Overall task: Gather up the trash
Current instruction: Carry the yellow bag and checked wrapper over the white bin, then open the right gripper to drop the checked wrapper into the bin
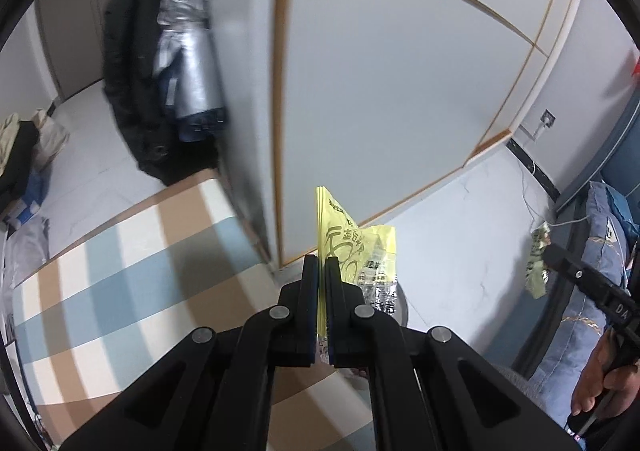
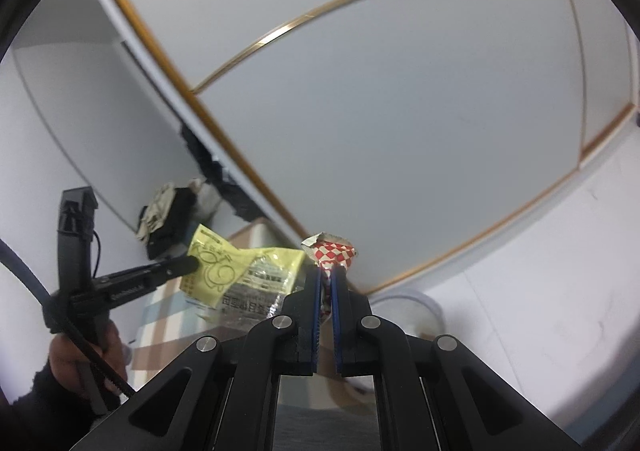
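A yellow printed wrapper with a clear end stands up between the pads of my left gripper, which is shut on it. The right wrist view shows the same yellow wrapper pinched at the tip of the left gripper, with a hand on its handle. My right gripper is shut on a crumpled red-and-white checked wrapper. From the left wrist view the right gripper holds that wrapper, pale side showing. A round white bin rim lies just below and beyond the right fingers.
A white wardrobe with gold trim fills the background. A plaid blue-and-tan rug covers the floor at left. Dark coats and a silver bundle hang beside the wardrobe. A blue pillow lies at right, and a clothes heap at far left.
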A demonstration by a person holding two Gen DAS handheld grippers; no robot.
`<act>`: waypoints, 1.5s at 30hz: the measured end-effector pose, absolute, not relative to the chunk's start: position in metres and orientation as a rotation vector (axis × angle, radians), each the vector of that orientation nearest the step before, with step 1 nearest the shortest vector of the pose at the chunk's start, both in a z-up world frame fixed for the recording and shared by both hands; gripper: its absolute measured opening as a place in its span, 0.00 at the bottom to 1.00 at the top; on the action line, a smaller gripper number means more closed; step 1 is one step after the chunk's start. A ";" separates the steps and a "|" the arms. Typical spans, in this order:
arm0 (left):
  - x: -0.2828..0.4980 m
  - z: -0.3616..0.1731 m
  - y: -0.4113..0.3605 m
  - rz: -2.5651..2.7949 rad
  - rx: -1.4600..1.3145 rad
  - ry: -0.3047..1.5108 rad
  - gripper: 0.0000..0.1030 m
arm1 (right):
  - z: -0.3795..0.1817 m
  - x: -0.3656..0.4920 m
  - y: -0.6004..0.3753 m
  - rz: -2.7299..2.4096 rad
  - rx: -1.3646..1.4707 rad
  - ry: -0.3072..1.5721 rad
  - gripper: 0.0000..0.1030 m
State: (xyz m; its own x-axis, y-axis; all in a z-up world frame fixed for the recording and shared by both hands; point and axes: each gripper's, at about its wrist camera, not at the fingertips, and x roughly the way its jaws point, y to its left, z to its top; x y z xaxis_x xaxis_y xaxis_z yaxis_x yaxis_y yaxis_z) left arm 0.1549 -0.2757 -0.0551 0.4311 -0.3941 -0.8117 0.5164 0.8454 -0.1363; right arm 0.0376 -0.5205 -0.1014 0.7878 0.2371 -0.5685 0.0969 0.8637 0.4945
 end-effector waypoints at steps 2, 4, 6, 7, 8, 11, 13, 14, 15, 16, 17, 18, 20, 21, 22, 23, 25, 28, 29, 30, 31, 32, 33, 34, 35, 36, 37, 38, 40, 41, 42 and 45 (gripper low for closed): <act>0.157 -0.062 -0.287 -0.574 0.151 0.982 0.00 | -0.112 0.041 -0.529 0.056 0.541 0.712 0.04; 0.160 -0.071 -0.297 -0.571 0.162 1.001 0.00 | -0.125 0.047 -0.536 0.052 0.552 0.761 0.04; 0.162 -0.078 -0.303 -0.567 0.165 1.014 0.00 | -0.138 0.054 -0.541 0.052 0.561 0.812 0.04; 0.163 -0.082 -0.306 -0.563 0.171 1.025 0.00 | -0.147 0.059 -0.543 0.052 0.571 0.842 0.04; 0.163 -0.084 -0.308 -0.562 0.170 1.029 0.00 | -0.153 0.064 -0.543 0.050 0.580 0.858 0.04; 0.167 -0.093 -0.312 -0.557 0.169 1.058 0.00 | -0.176 0.075 -0.545 0.055 0.617 0.922 0.04; 0.169 -0.099 -0.314 -0.547 0.178 1.075 0.00 | -0.190 0.083 -0.546 0.060 0.640 0.954 0.04; 0.170 -0.101 -0.314 -0.540 0.184 1.078 0.00 | -0.197 0.091 -0.545 0.065 0.656 0.971 0.04; 0.172 -0.104 -0.315 -0.531 0.195 1.083 0.00 | -0.204 0.098 -0.545 0.071 0.672 0.980 0.04; 0.172 -0.106 -0.317 -0.528 0.198 1.089 0.00 | -0.211 0.103 -0.545 0.082 0.686 0.991 0.04; 0.174 -0.107 -0.318 -0.525 0.195 1.095 0.00 | -0.214 0.109 -0.543 0.090 0.695 1.003 0.04; 0.176 -0.110 -0.319 -0.520 0.198 1.104 0.00 | -0.221 0.114 -0.542 0.098 0.706 1.019 0.04; 0.180 -0.115 -0.319 -0.510 0.202 1.117 0.00 | -0.232 0.124 -0.540 0.114 0.722 1.042 0.04; 0.181 -0.117 -0.321 -0.508 0.204 1.124 0.00 | -0.236 0.128 -0.540 0.119 0.727 1.050 0.05; 0.182 -0.119 -0.322 -0.503 0.207 1.133 0.00 | -0.242 0.133 -0.538 0.125 0.730 1.063 0.05; 0.183 -0.121 -0.322 -0.497 0.211 1.140 0.00 | -0.246 0.135 -0.539 0.130 0.731 1.072 0.05; 0.185 -0.126 -0.324 -0.498 0.210 1.157 0.00 | -0.254 0.142 -0.538 0.145 0.739 1.087 0.08; 0.187 -0.132 -0.327 -0.499 0.216 1.182 0.00 | -0.261 0.138 -0.548 0.146 0.748 1.096 0.08; 0.188 -0.134 -0.327 -0.494 0.216 1.192 0.00 | -0.262 0.139 -0.549 0.154 0.751 1.092 0.08; 0.189 -0.136 -0.327 -0.493 0.215 1.199 0.00 | -0.261 0.139 -0.550 0.153 0.750 1.088 0.09; 0.190 -0.138 -0.327 -0.490 0.212 1.206 0.00 | -0.260 0.138 -0.552 0.150 0.748 1.083 0.10; 0.191 -0.139 -0.328 -0.490 0.213 1.212 0.00 | -0.259 0.138 -0.549 0.146 0.746 1.077 0.15; 0.191 -0.140 -0.329 -0.491 0.217 1.216 0.00 | -0.258 0.136 -0.551 0.140 0.744 1.070 0.20; 0.191 -0.141 -0.331 -0.490 0.224 1.218 0.00 | -0.257 0.135 -0.553 0.131 0.741 1.068 0.22; 0.191 -0.141 -0.334 -0.491 0.232 1.221 0.00 | -0.256 0.132 -0.555 0.123 0.741 1.068 0.24; 0.191 -0.142 -0.337 -0.493 0.239 1.226 0.00 | -0.255 0.130 -0.557 0.116 0.743 1.069 0.26; 0.191 -0.143 -0.340 -0.493 0.244 1.232 0.00 | -0.255 0.128 -0.558 0.107 0.744 1.069 0.27; 0.190 -0.145 -0.343 -0.494 0.249 1.237 0.00 | -0.254 0.125 -0.559 0.099 0.746 1.066 0.30; 0.192 -0.149 -0.347 -0.497 0.261 1.249 0.00 | -0.259 0.126 -0.560 0.081 0.744 1.062 0.36; 0.192 -0.150 -0.350 -0.502 0.272 1.254 0.00 | -0.258 0.123 -0.562 0.067 0.741 1.063 0.42; 0.191 -0.152 -0.353 -0.505 0.289 1.255 0.00 | -0.258 0.120 -0.563 0.057 0.741 1.062 0.46; 0.192 -0.155 -0.359 -0.513 0.324 1.262 0.00 | -0.257 0.114 -0.567 0.042 0.750 1.057 0.52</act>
